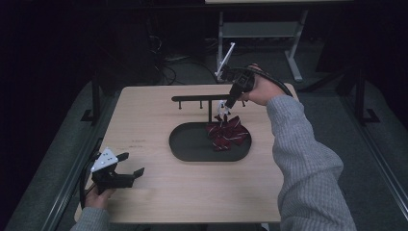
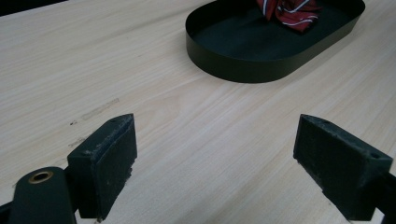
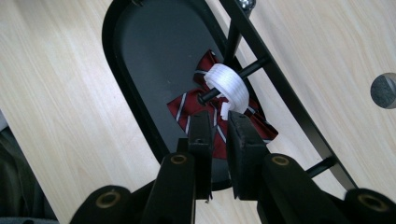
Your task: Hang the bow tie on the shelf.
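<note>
A red striped bow tie [image 1: 226, 133] [image 3: 183, 108] hangs over the right end of a black oval tray [image 1: 187, 144] [image 2: 233, 70]. Its white band [image 3: 229, 85] is looped over a peg [image 3: 256, 66] of the black rack bar [image 1: 197, 98] that stands above the tray. My right gripper [image 1: 225, 105] [image 3: 219, 114] points down at the peg, with its jaws nearly together on the band's loose end. My left gripper [image 1: 133, 162] [image 2: 217, 123] rests low near the table's front left corner, open wide and holding nothing, pointed toward the tray.
The light wooden table [image 1: 159, 192] has bare wood around the tray on all sides. A round grey hole [image 3: 384, 91] marks the tabletop behind the rack. Another table's metal legs [image 1: 293, 53] and cables lie on the floor beyond the far edge.
</note>
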The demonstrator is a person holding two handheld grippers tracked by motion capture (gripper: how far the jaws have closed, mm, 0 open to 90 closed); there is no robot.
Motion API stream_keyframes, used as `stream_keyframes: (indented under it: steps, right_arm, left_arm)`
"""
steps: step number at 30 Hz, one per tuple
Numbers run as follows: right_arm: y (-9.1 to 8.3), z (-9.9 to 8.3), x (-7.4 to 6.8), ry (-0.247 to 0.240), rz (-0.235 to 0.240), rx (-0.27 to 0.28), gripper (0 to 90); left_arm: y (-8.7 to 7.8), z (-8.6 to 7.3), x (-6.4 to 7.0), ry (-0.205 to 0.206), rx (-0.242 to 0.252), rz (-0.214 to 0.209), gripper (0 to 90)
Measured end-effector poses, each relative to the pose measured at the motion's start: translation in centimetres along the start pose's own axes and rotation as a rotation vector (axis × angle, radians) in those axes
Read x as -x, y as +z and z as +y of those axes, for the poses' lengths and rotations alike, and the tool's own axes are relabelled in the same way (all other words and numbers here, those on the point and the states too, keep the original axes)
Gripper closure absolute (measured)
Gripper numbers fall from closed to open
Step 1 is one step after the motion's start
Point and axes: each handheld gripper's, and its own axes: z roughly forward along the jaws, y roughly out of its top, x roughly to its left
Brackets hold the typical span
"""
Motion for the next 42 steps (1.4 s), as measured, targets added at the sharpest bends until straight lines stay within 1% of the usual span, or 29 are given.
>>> stream_keyframes:
  steps: [4, 7, 9, 12, 16, 20, 24, 26, 28, 29, 32, 35, 39, 42]
  right_arm:
    - [-0.1, 0.0, -0.2, -0.007, 0.008, 0.004, 78.3]
    - [-0.2, 0.0, -0.4, -0.011, 0.006, 0.006, 77.8]
    - [-0.2, 0.0, -0.5, -0.016, 0.007, 0.012, 77.0]
    - [-0.2, -0.1, -0.7, -0.022, 0.012, 0.014, 75.7]
    - [-0.3, -0.3, -0.9, -0.025, 0.02, 0.025, 74.9]
    - [0.0, -0.8, -1.0, -0.022, 0.02, 0.02, 74.4]
    - [0.1, -1.4, -0.9, -0.015, 0.023, 0.019, 73.9]
    - [0.0, -1.6, -1.0, -0.017, 0.027, 0.03, 74.0]
    - [0.0, -1.7, -1.1, -0.017, 0.03, 0.031, 73.9]
    - [0.0, -1.9, -1.3, -0.021, 0.029, 0.03, 73.2]
    - [0.0, -2.1, -1.5, -0.024, 0.032, 0.033, 72.7]
    - [0.1, -2.3, -1.7, -0.027, 0.032, 0.037, 72.3]
    - [0.3, -2.3, -2.1, -0.042, 0.021, 0.025, 71.6]
    - [0.1, -2.2, -2.4, -0.05, 0.024, 0.033, 71.1]
  left_arm:
    - [0.0, 0.0, 0.0, -0.005, 0.0, -0.001, 12.9]
    - [0.0, 0.0, 0.0, 0.006, -0.003, -0.001, 12.9]
    - [0.0, 0.0, 0.0, 0.003, 0.003, -0.001, 12.9]
    - [0.0, 0.0, 0.0, 0.005, -0.007, -0.001, 12.9]
    - [0.0, 0.0, 0.0, 0.002, -0.005, -0.001, 12.9]
    - [0.0, -0.1, 0.0, -0.003, -0.002, -0.001, 12.9]
    - [0.0, 0.0, 0.0, 0.003, -0.003, -0.001, 12.9]
    - [0.0, 0.0, 0.0, 0.008, -0.011, -0.004, 12.9]
    - [0.0, 0.0, 0.0, 0.007, -0.008, -0.003, 12.9]
    - [0.0, 0.0, 0.0, 0.007, -0.005, -0.002, 12.9]
    - [0.0, -0.1, 0.0, 0.003, -0.006, -0.001, 12.9]
    - [0.0, 0.0, 0.0, 0.008, -0.005, -0.001, 12.9]
    - [0.0, -0.1, 0.0, 0.007, -0.003, -0.001, 12.9]
    - [-0.1, -0.1, 0.0, 0.006, -0.004, -0.001, 12.9]
